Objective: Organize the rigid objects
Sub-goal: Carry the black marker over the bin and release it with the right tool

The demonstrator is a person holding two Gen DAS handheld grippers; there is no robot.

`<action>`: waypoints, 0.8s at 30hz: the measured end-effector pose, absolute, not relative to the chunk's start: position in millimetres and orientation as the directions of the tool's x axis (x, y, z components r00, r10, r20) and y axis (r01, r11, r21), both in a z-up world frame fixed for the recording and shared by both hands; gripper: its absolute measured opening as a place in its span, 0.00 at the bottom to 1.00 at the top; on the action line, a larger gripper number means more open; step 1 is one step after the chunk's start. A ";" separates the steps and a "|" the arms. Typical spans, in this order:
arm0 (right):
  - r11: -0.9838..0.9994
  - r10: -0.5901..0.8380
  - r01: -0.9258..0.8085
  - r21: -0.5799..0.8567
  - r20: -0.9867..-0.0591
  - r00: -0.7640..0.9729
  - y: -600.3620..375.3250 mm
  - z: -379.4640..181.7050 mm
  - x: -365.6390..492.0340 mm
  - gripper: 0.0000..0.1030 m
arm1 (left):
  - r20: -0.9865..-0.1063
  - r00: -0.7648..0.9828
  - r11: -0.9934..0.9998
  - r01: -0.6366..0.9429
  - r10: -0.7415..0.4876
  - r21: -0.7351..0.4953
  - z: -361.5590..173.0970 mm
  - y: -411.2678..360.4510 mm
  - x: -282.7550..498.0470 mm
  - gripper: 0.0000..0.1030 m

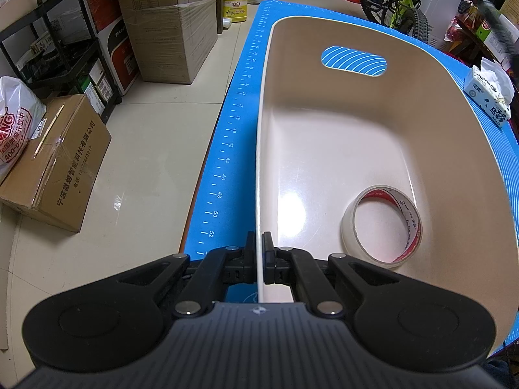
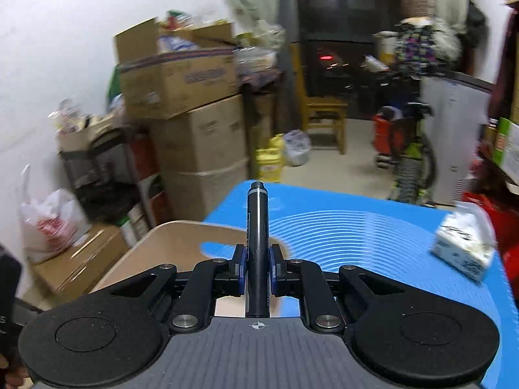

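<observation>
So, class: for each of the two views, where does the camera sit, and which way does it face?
Left wrist: on the left gripper, looking along the bin rim it clamps; tape roll inside.
Right wrist: on the right gripper, facing the room, black marker clamped; gripper body shows.
Shared: bin, blue mat, tissue pack.

Left wrist view: sharp, evenly lit from overhead; white glare on the bin (image 1: 373,162) floor just ahead of the claw, soft reflections on the floor tiles to its left. Right wrist view: motion-blurred throughout, boxes (image 2: 181,97) and tissue pack (image 2: 464,249) smeared; only the claw and marker (image 2: 257,246) stay crisp. Fisheye bending curves both edges.
</observation>
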State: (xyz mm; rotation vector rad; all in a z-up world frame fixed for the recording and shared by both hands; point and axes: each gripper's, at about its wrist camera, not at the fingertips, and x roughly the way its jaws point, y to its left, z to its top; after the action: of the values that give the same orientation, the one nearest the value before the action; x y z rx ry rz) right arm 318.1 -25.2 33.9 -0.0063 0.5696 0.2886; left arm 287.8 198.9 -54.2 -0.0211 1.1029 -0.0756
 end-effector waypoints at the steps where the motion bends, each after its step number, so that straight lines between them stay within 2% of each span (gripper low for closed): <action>1: 0.954 0.283 -0.291 0.074 -0.547 0.788 -18.6 31.8 319.5 0.24 | -0.891 0.449 0.997 0.052 -0.071 -0.054 -54.0 198.9 287.6 0.03; 8: 0.926 0.311 -0.375 0.043 -0.650 0.693 24.0 0.2 322.2 0.24 | -0.891 0.449 0.997 0.052 -0.070 -0.053 -54.5 198.5 287.1 0.03; 17: 0.905 0.279 -0.424 0.033 -0.799 0.533 42.4 -42.1 327.2 0.24 | -0.891 0.449 0.997 0.055 -0.067 -0.047 -54.7 198.6 287.1 0.03; 22: 0.908 0.279 -0.414 0.062 -0.828 0.487 40.2 -51.6 327.8 0.25 | -0.891 0.449 0.997 0.056 -0.065 -0.044 -54.4 197.7 287.0 0.03; 24: 0.903 0.303 -0.423 0.075 -0.809 0.504 36.4 -46.9 324.7 0.40 | -0.891 0.449 0.997 0.056 -0.065 -0.044 -54.5 198.0 287.2 0.03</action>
State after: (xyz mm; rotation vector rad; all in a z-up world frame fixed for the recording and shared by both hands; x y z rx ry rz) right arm 324.7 36.4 -46.9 -0.1393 0.9460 0.4403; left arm 287.2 198.0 -54.5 -0.0086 1.1031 -0.0746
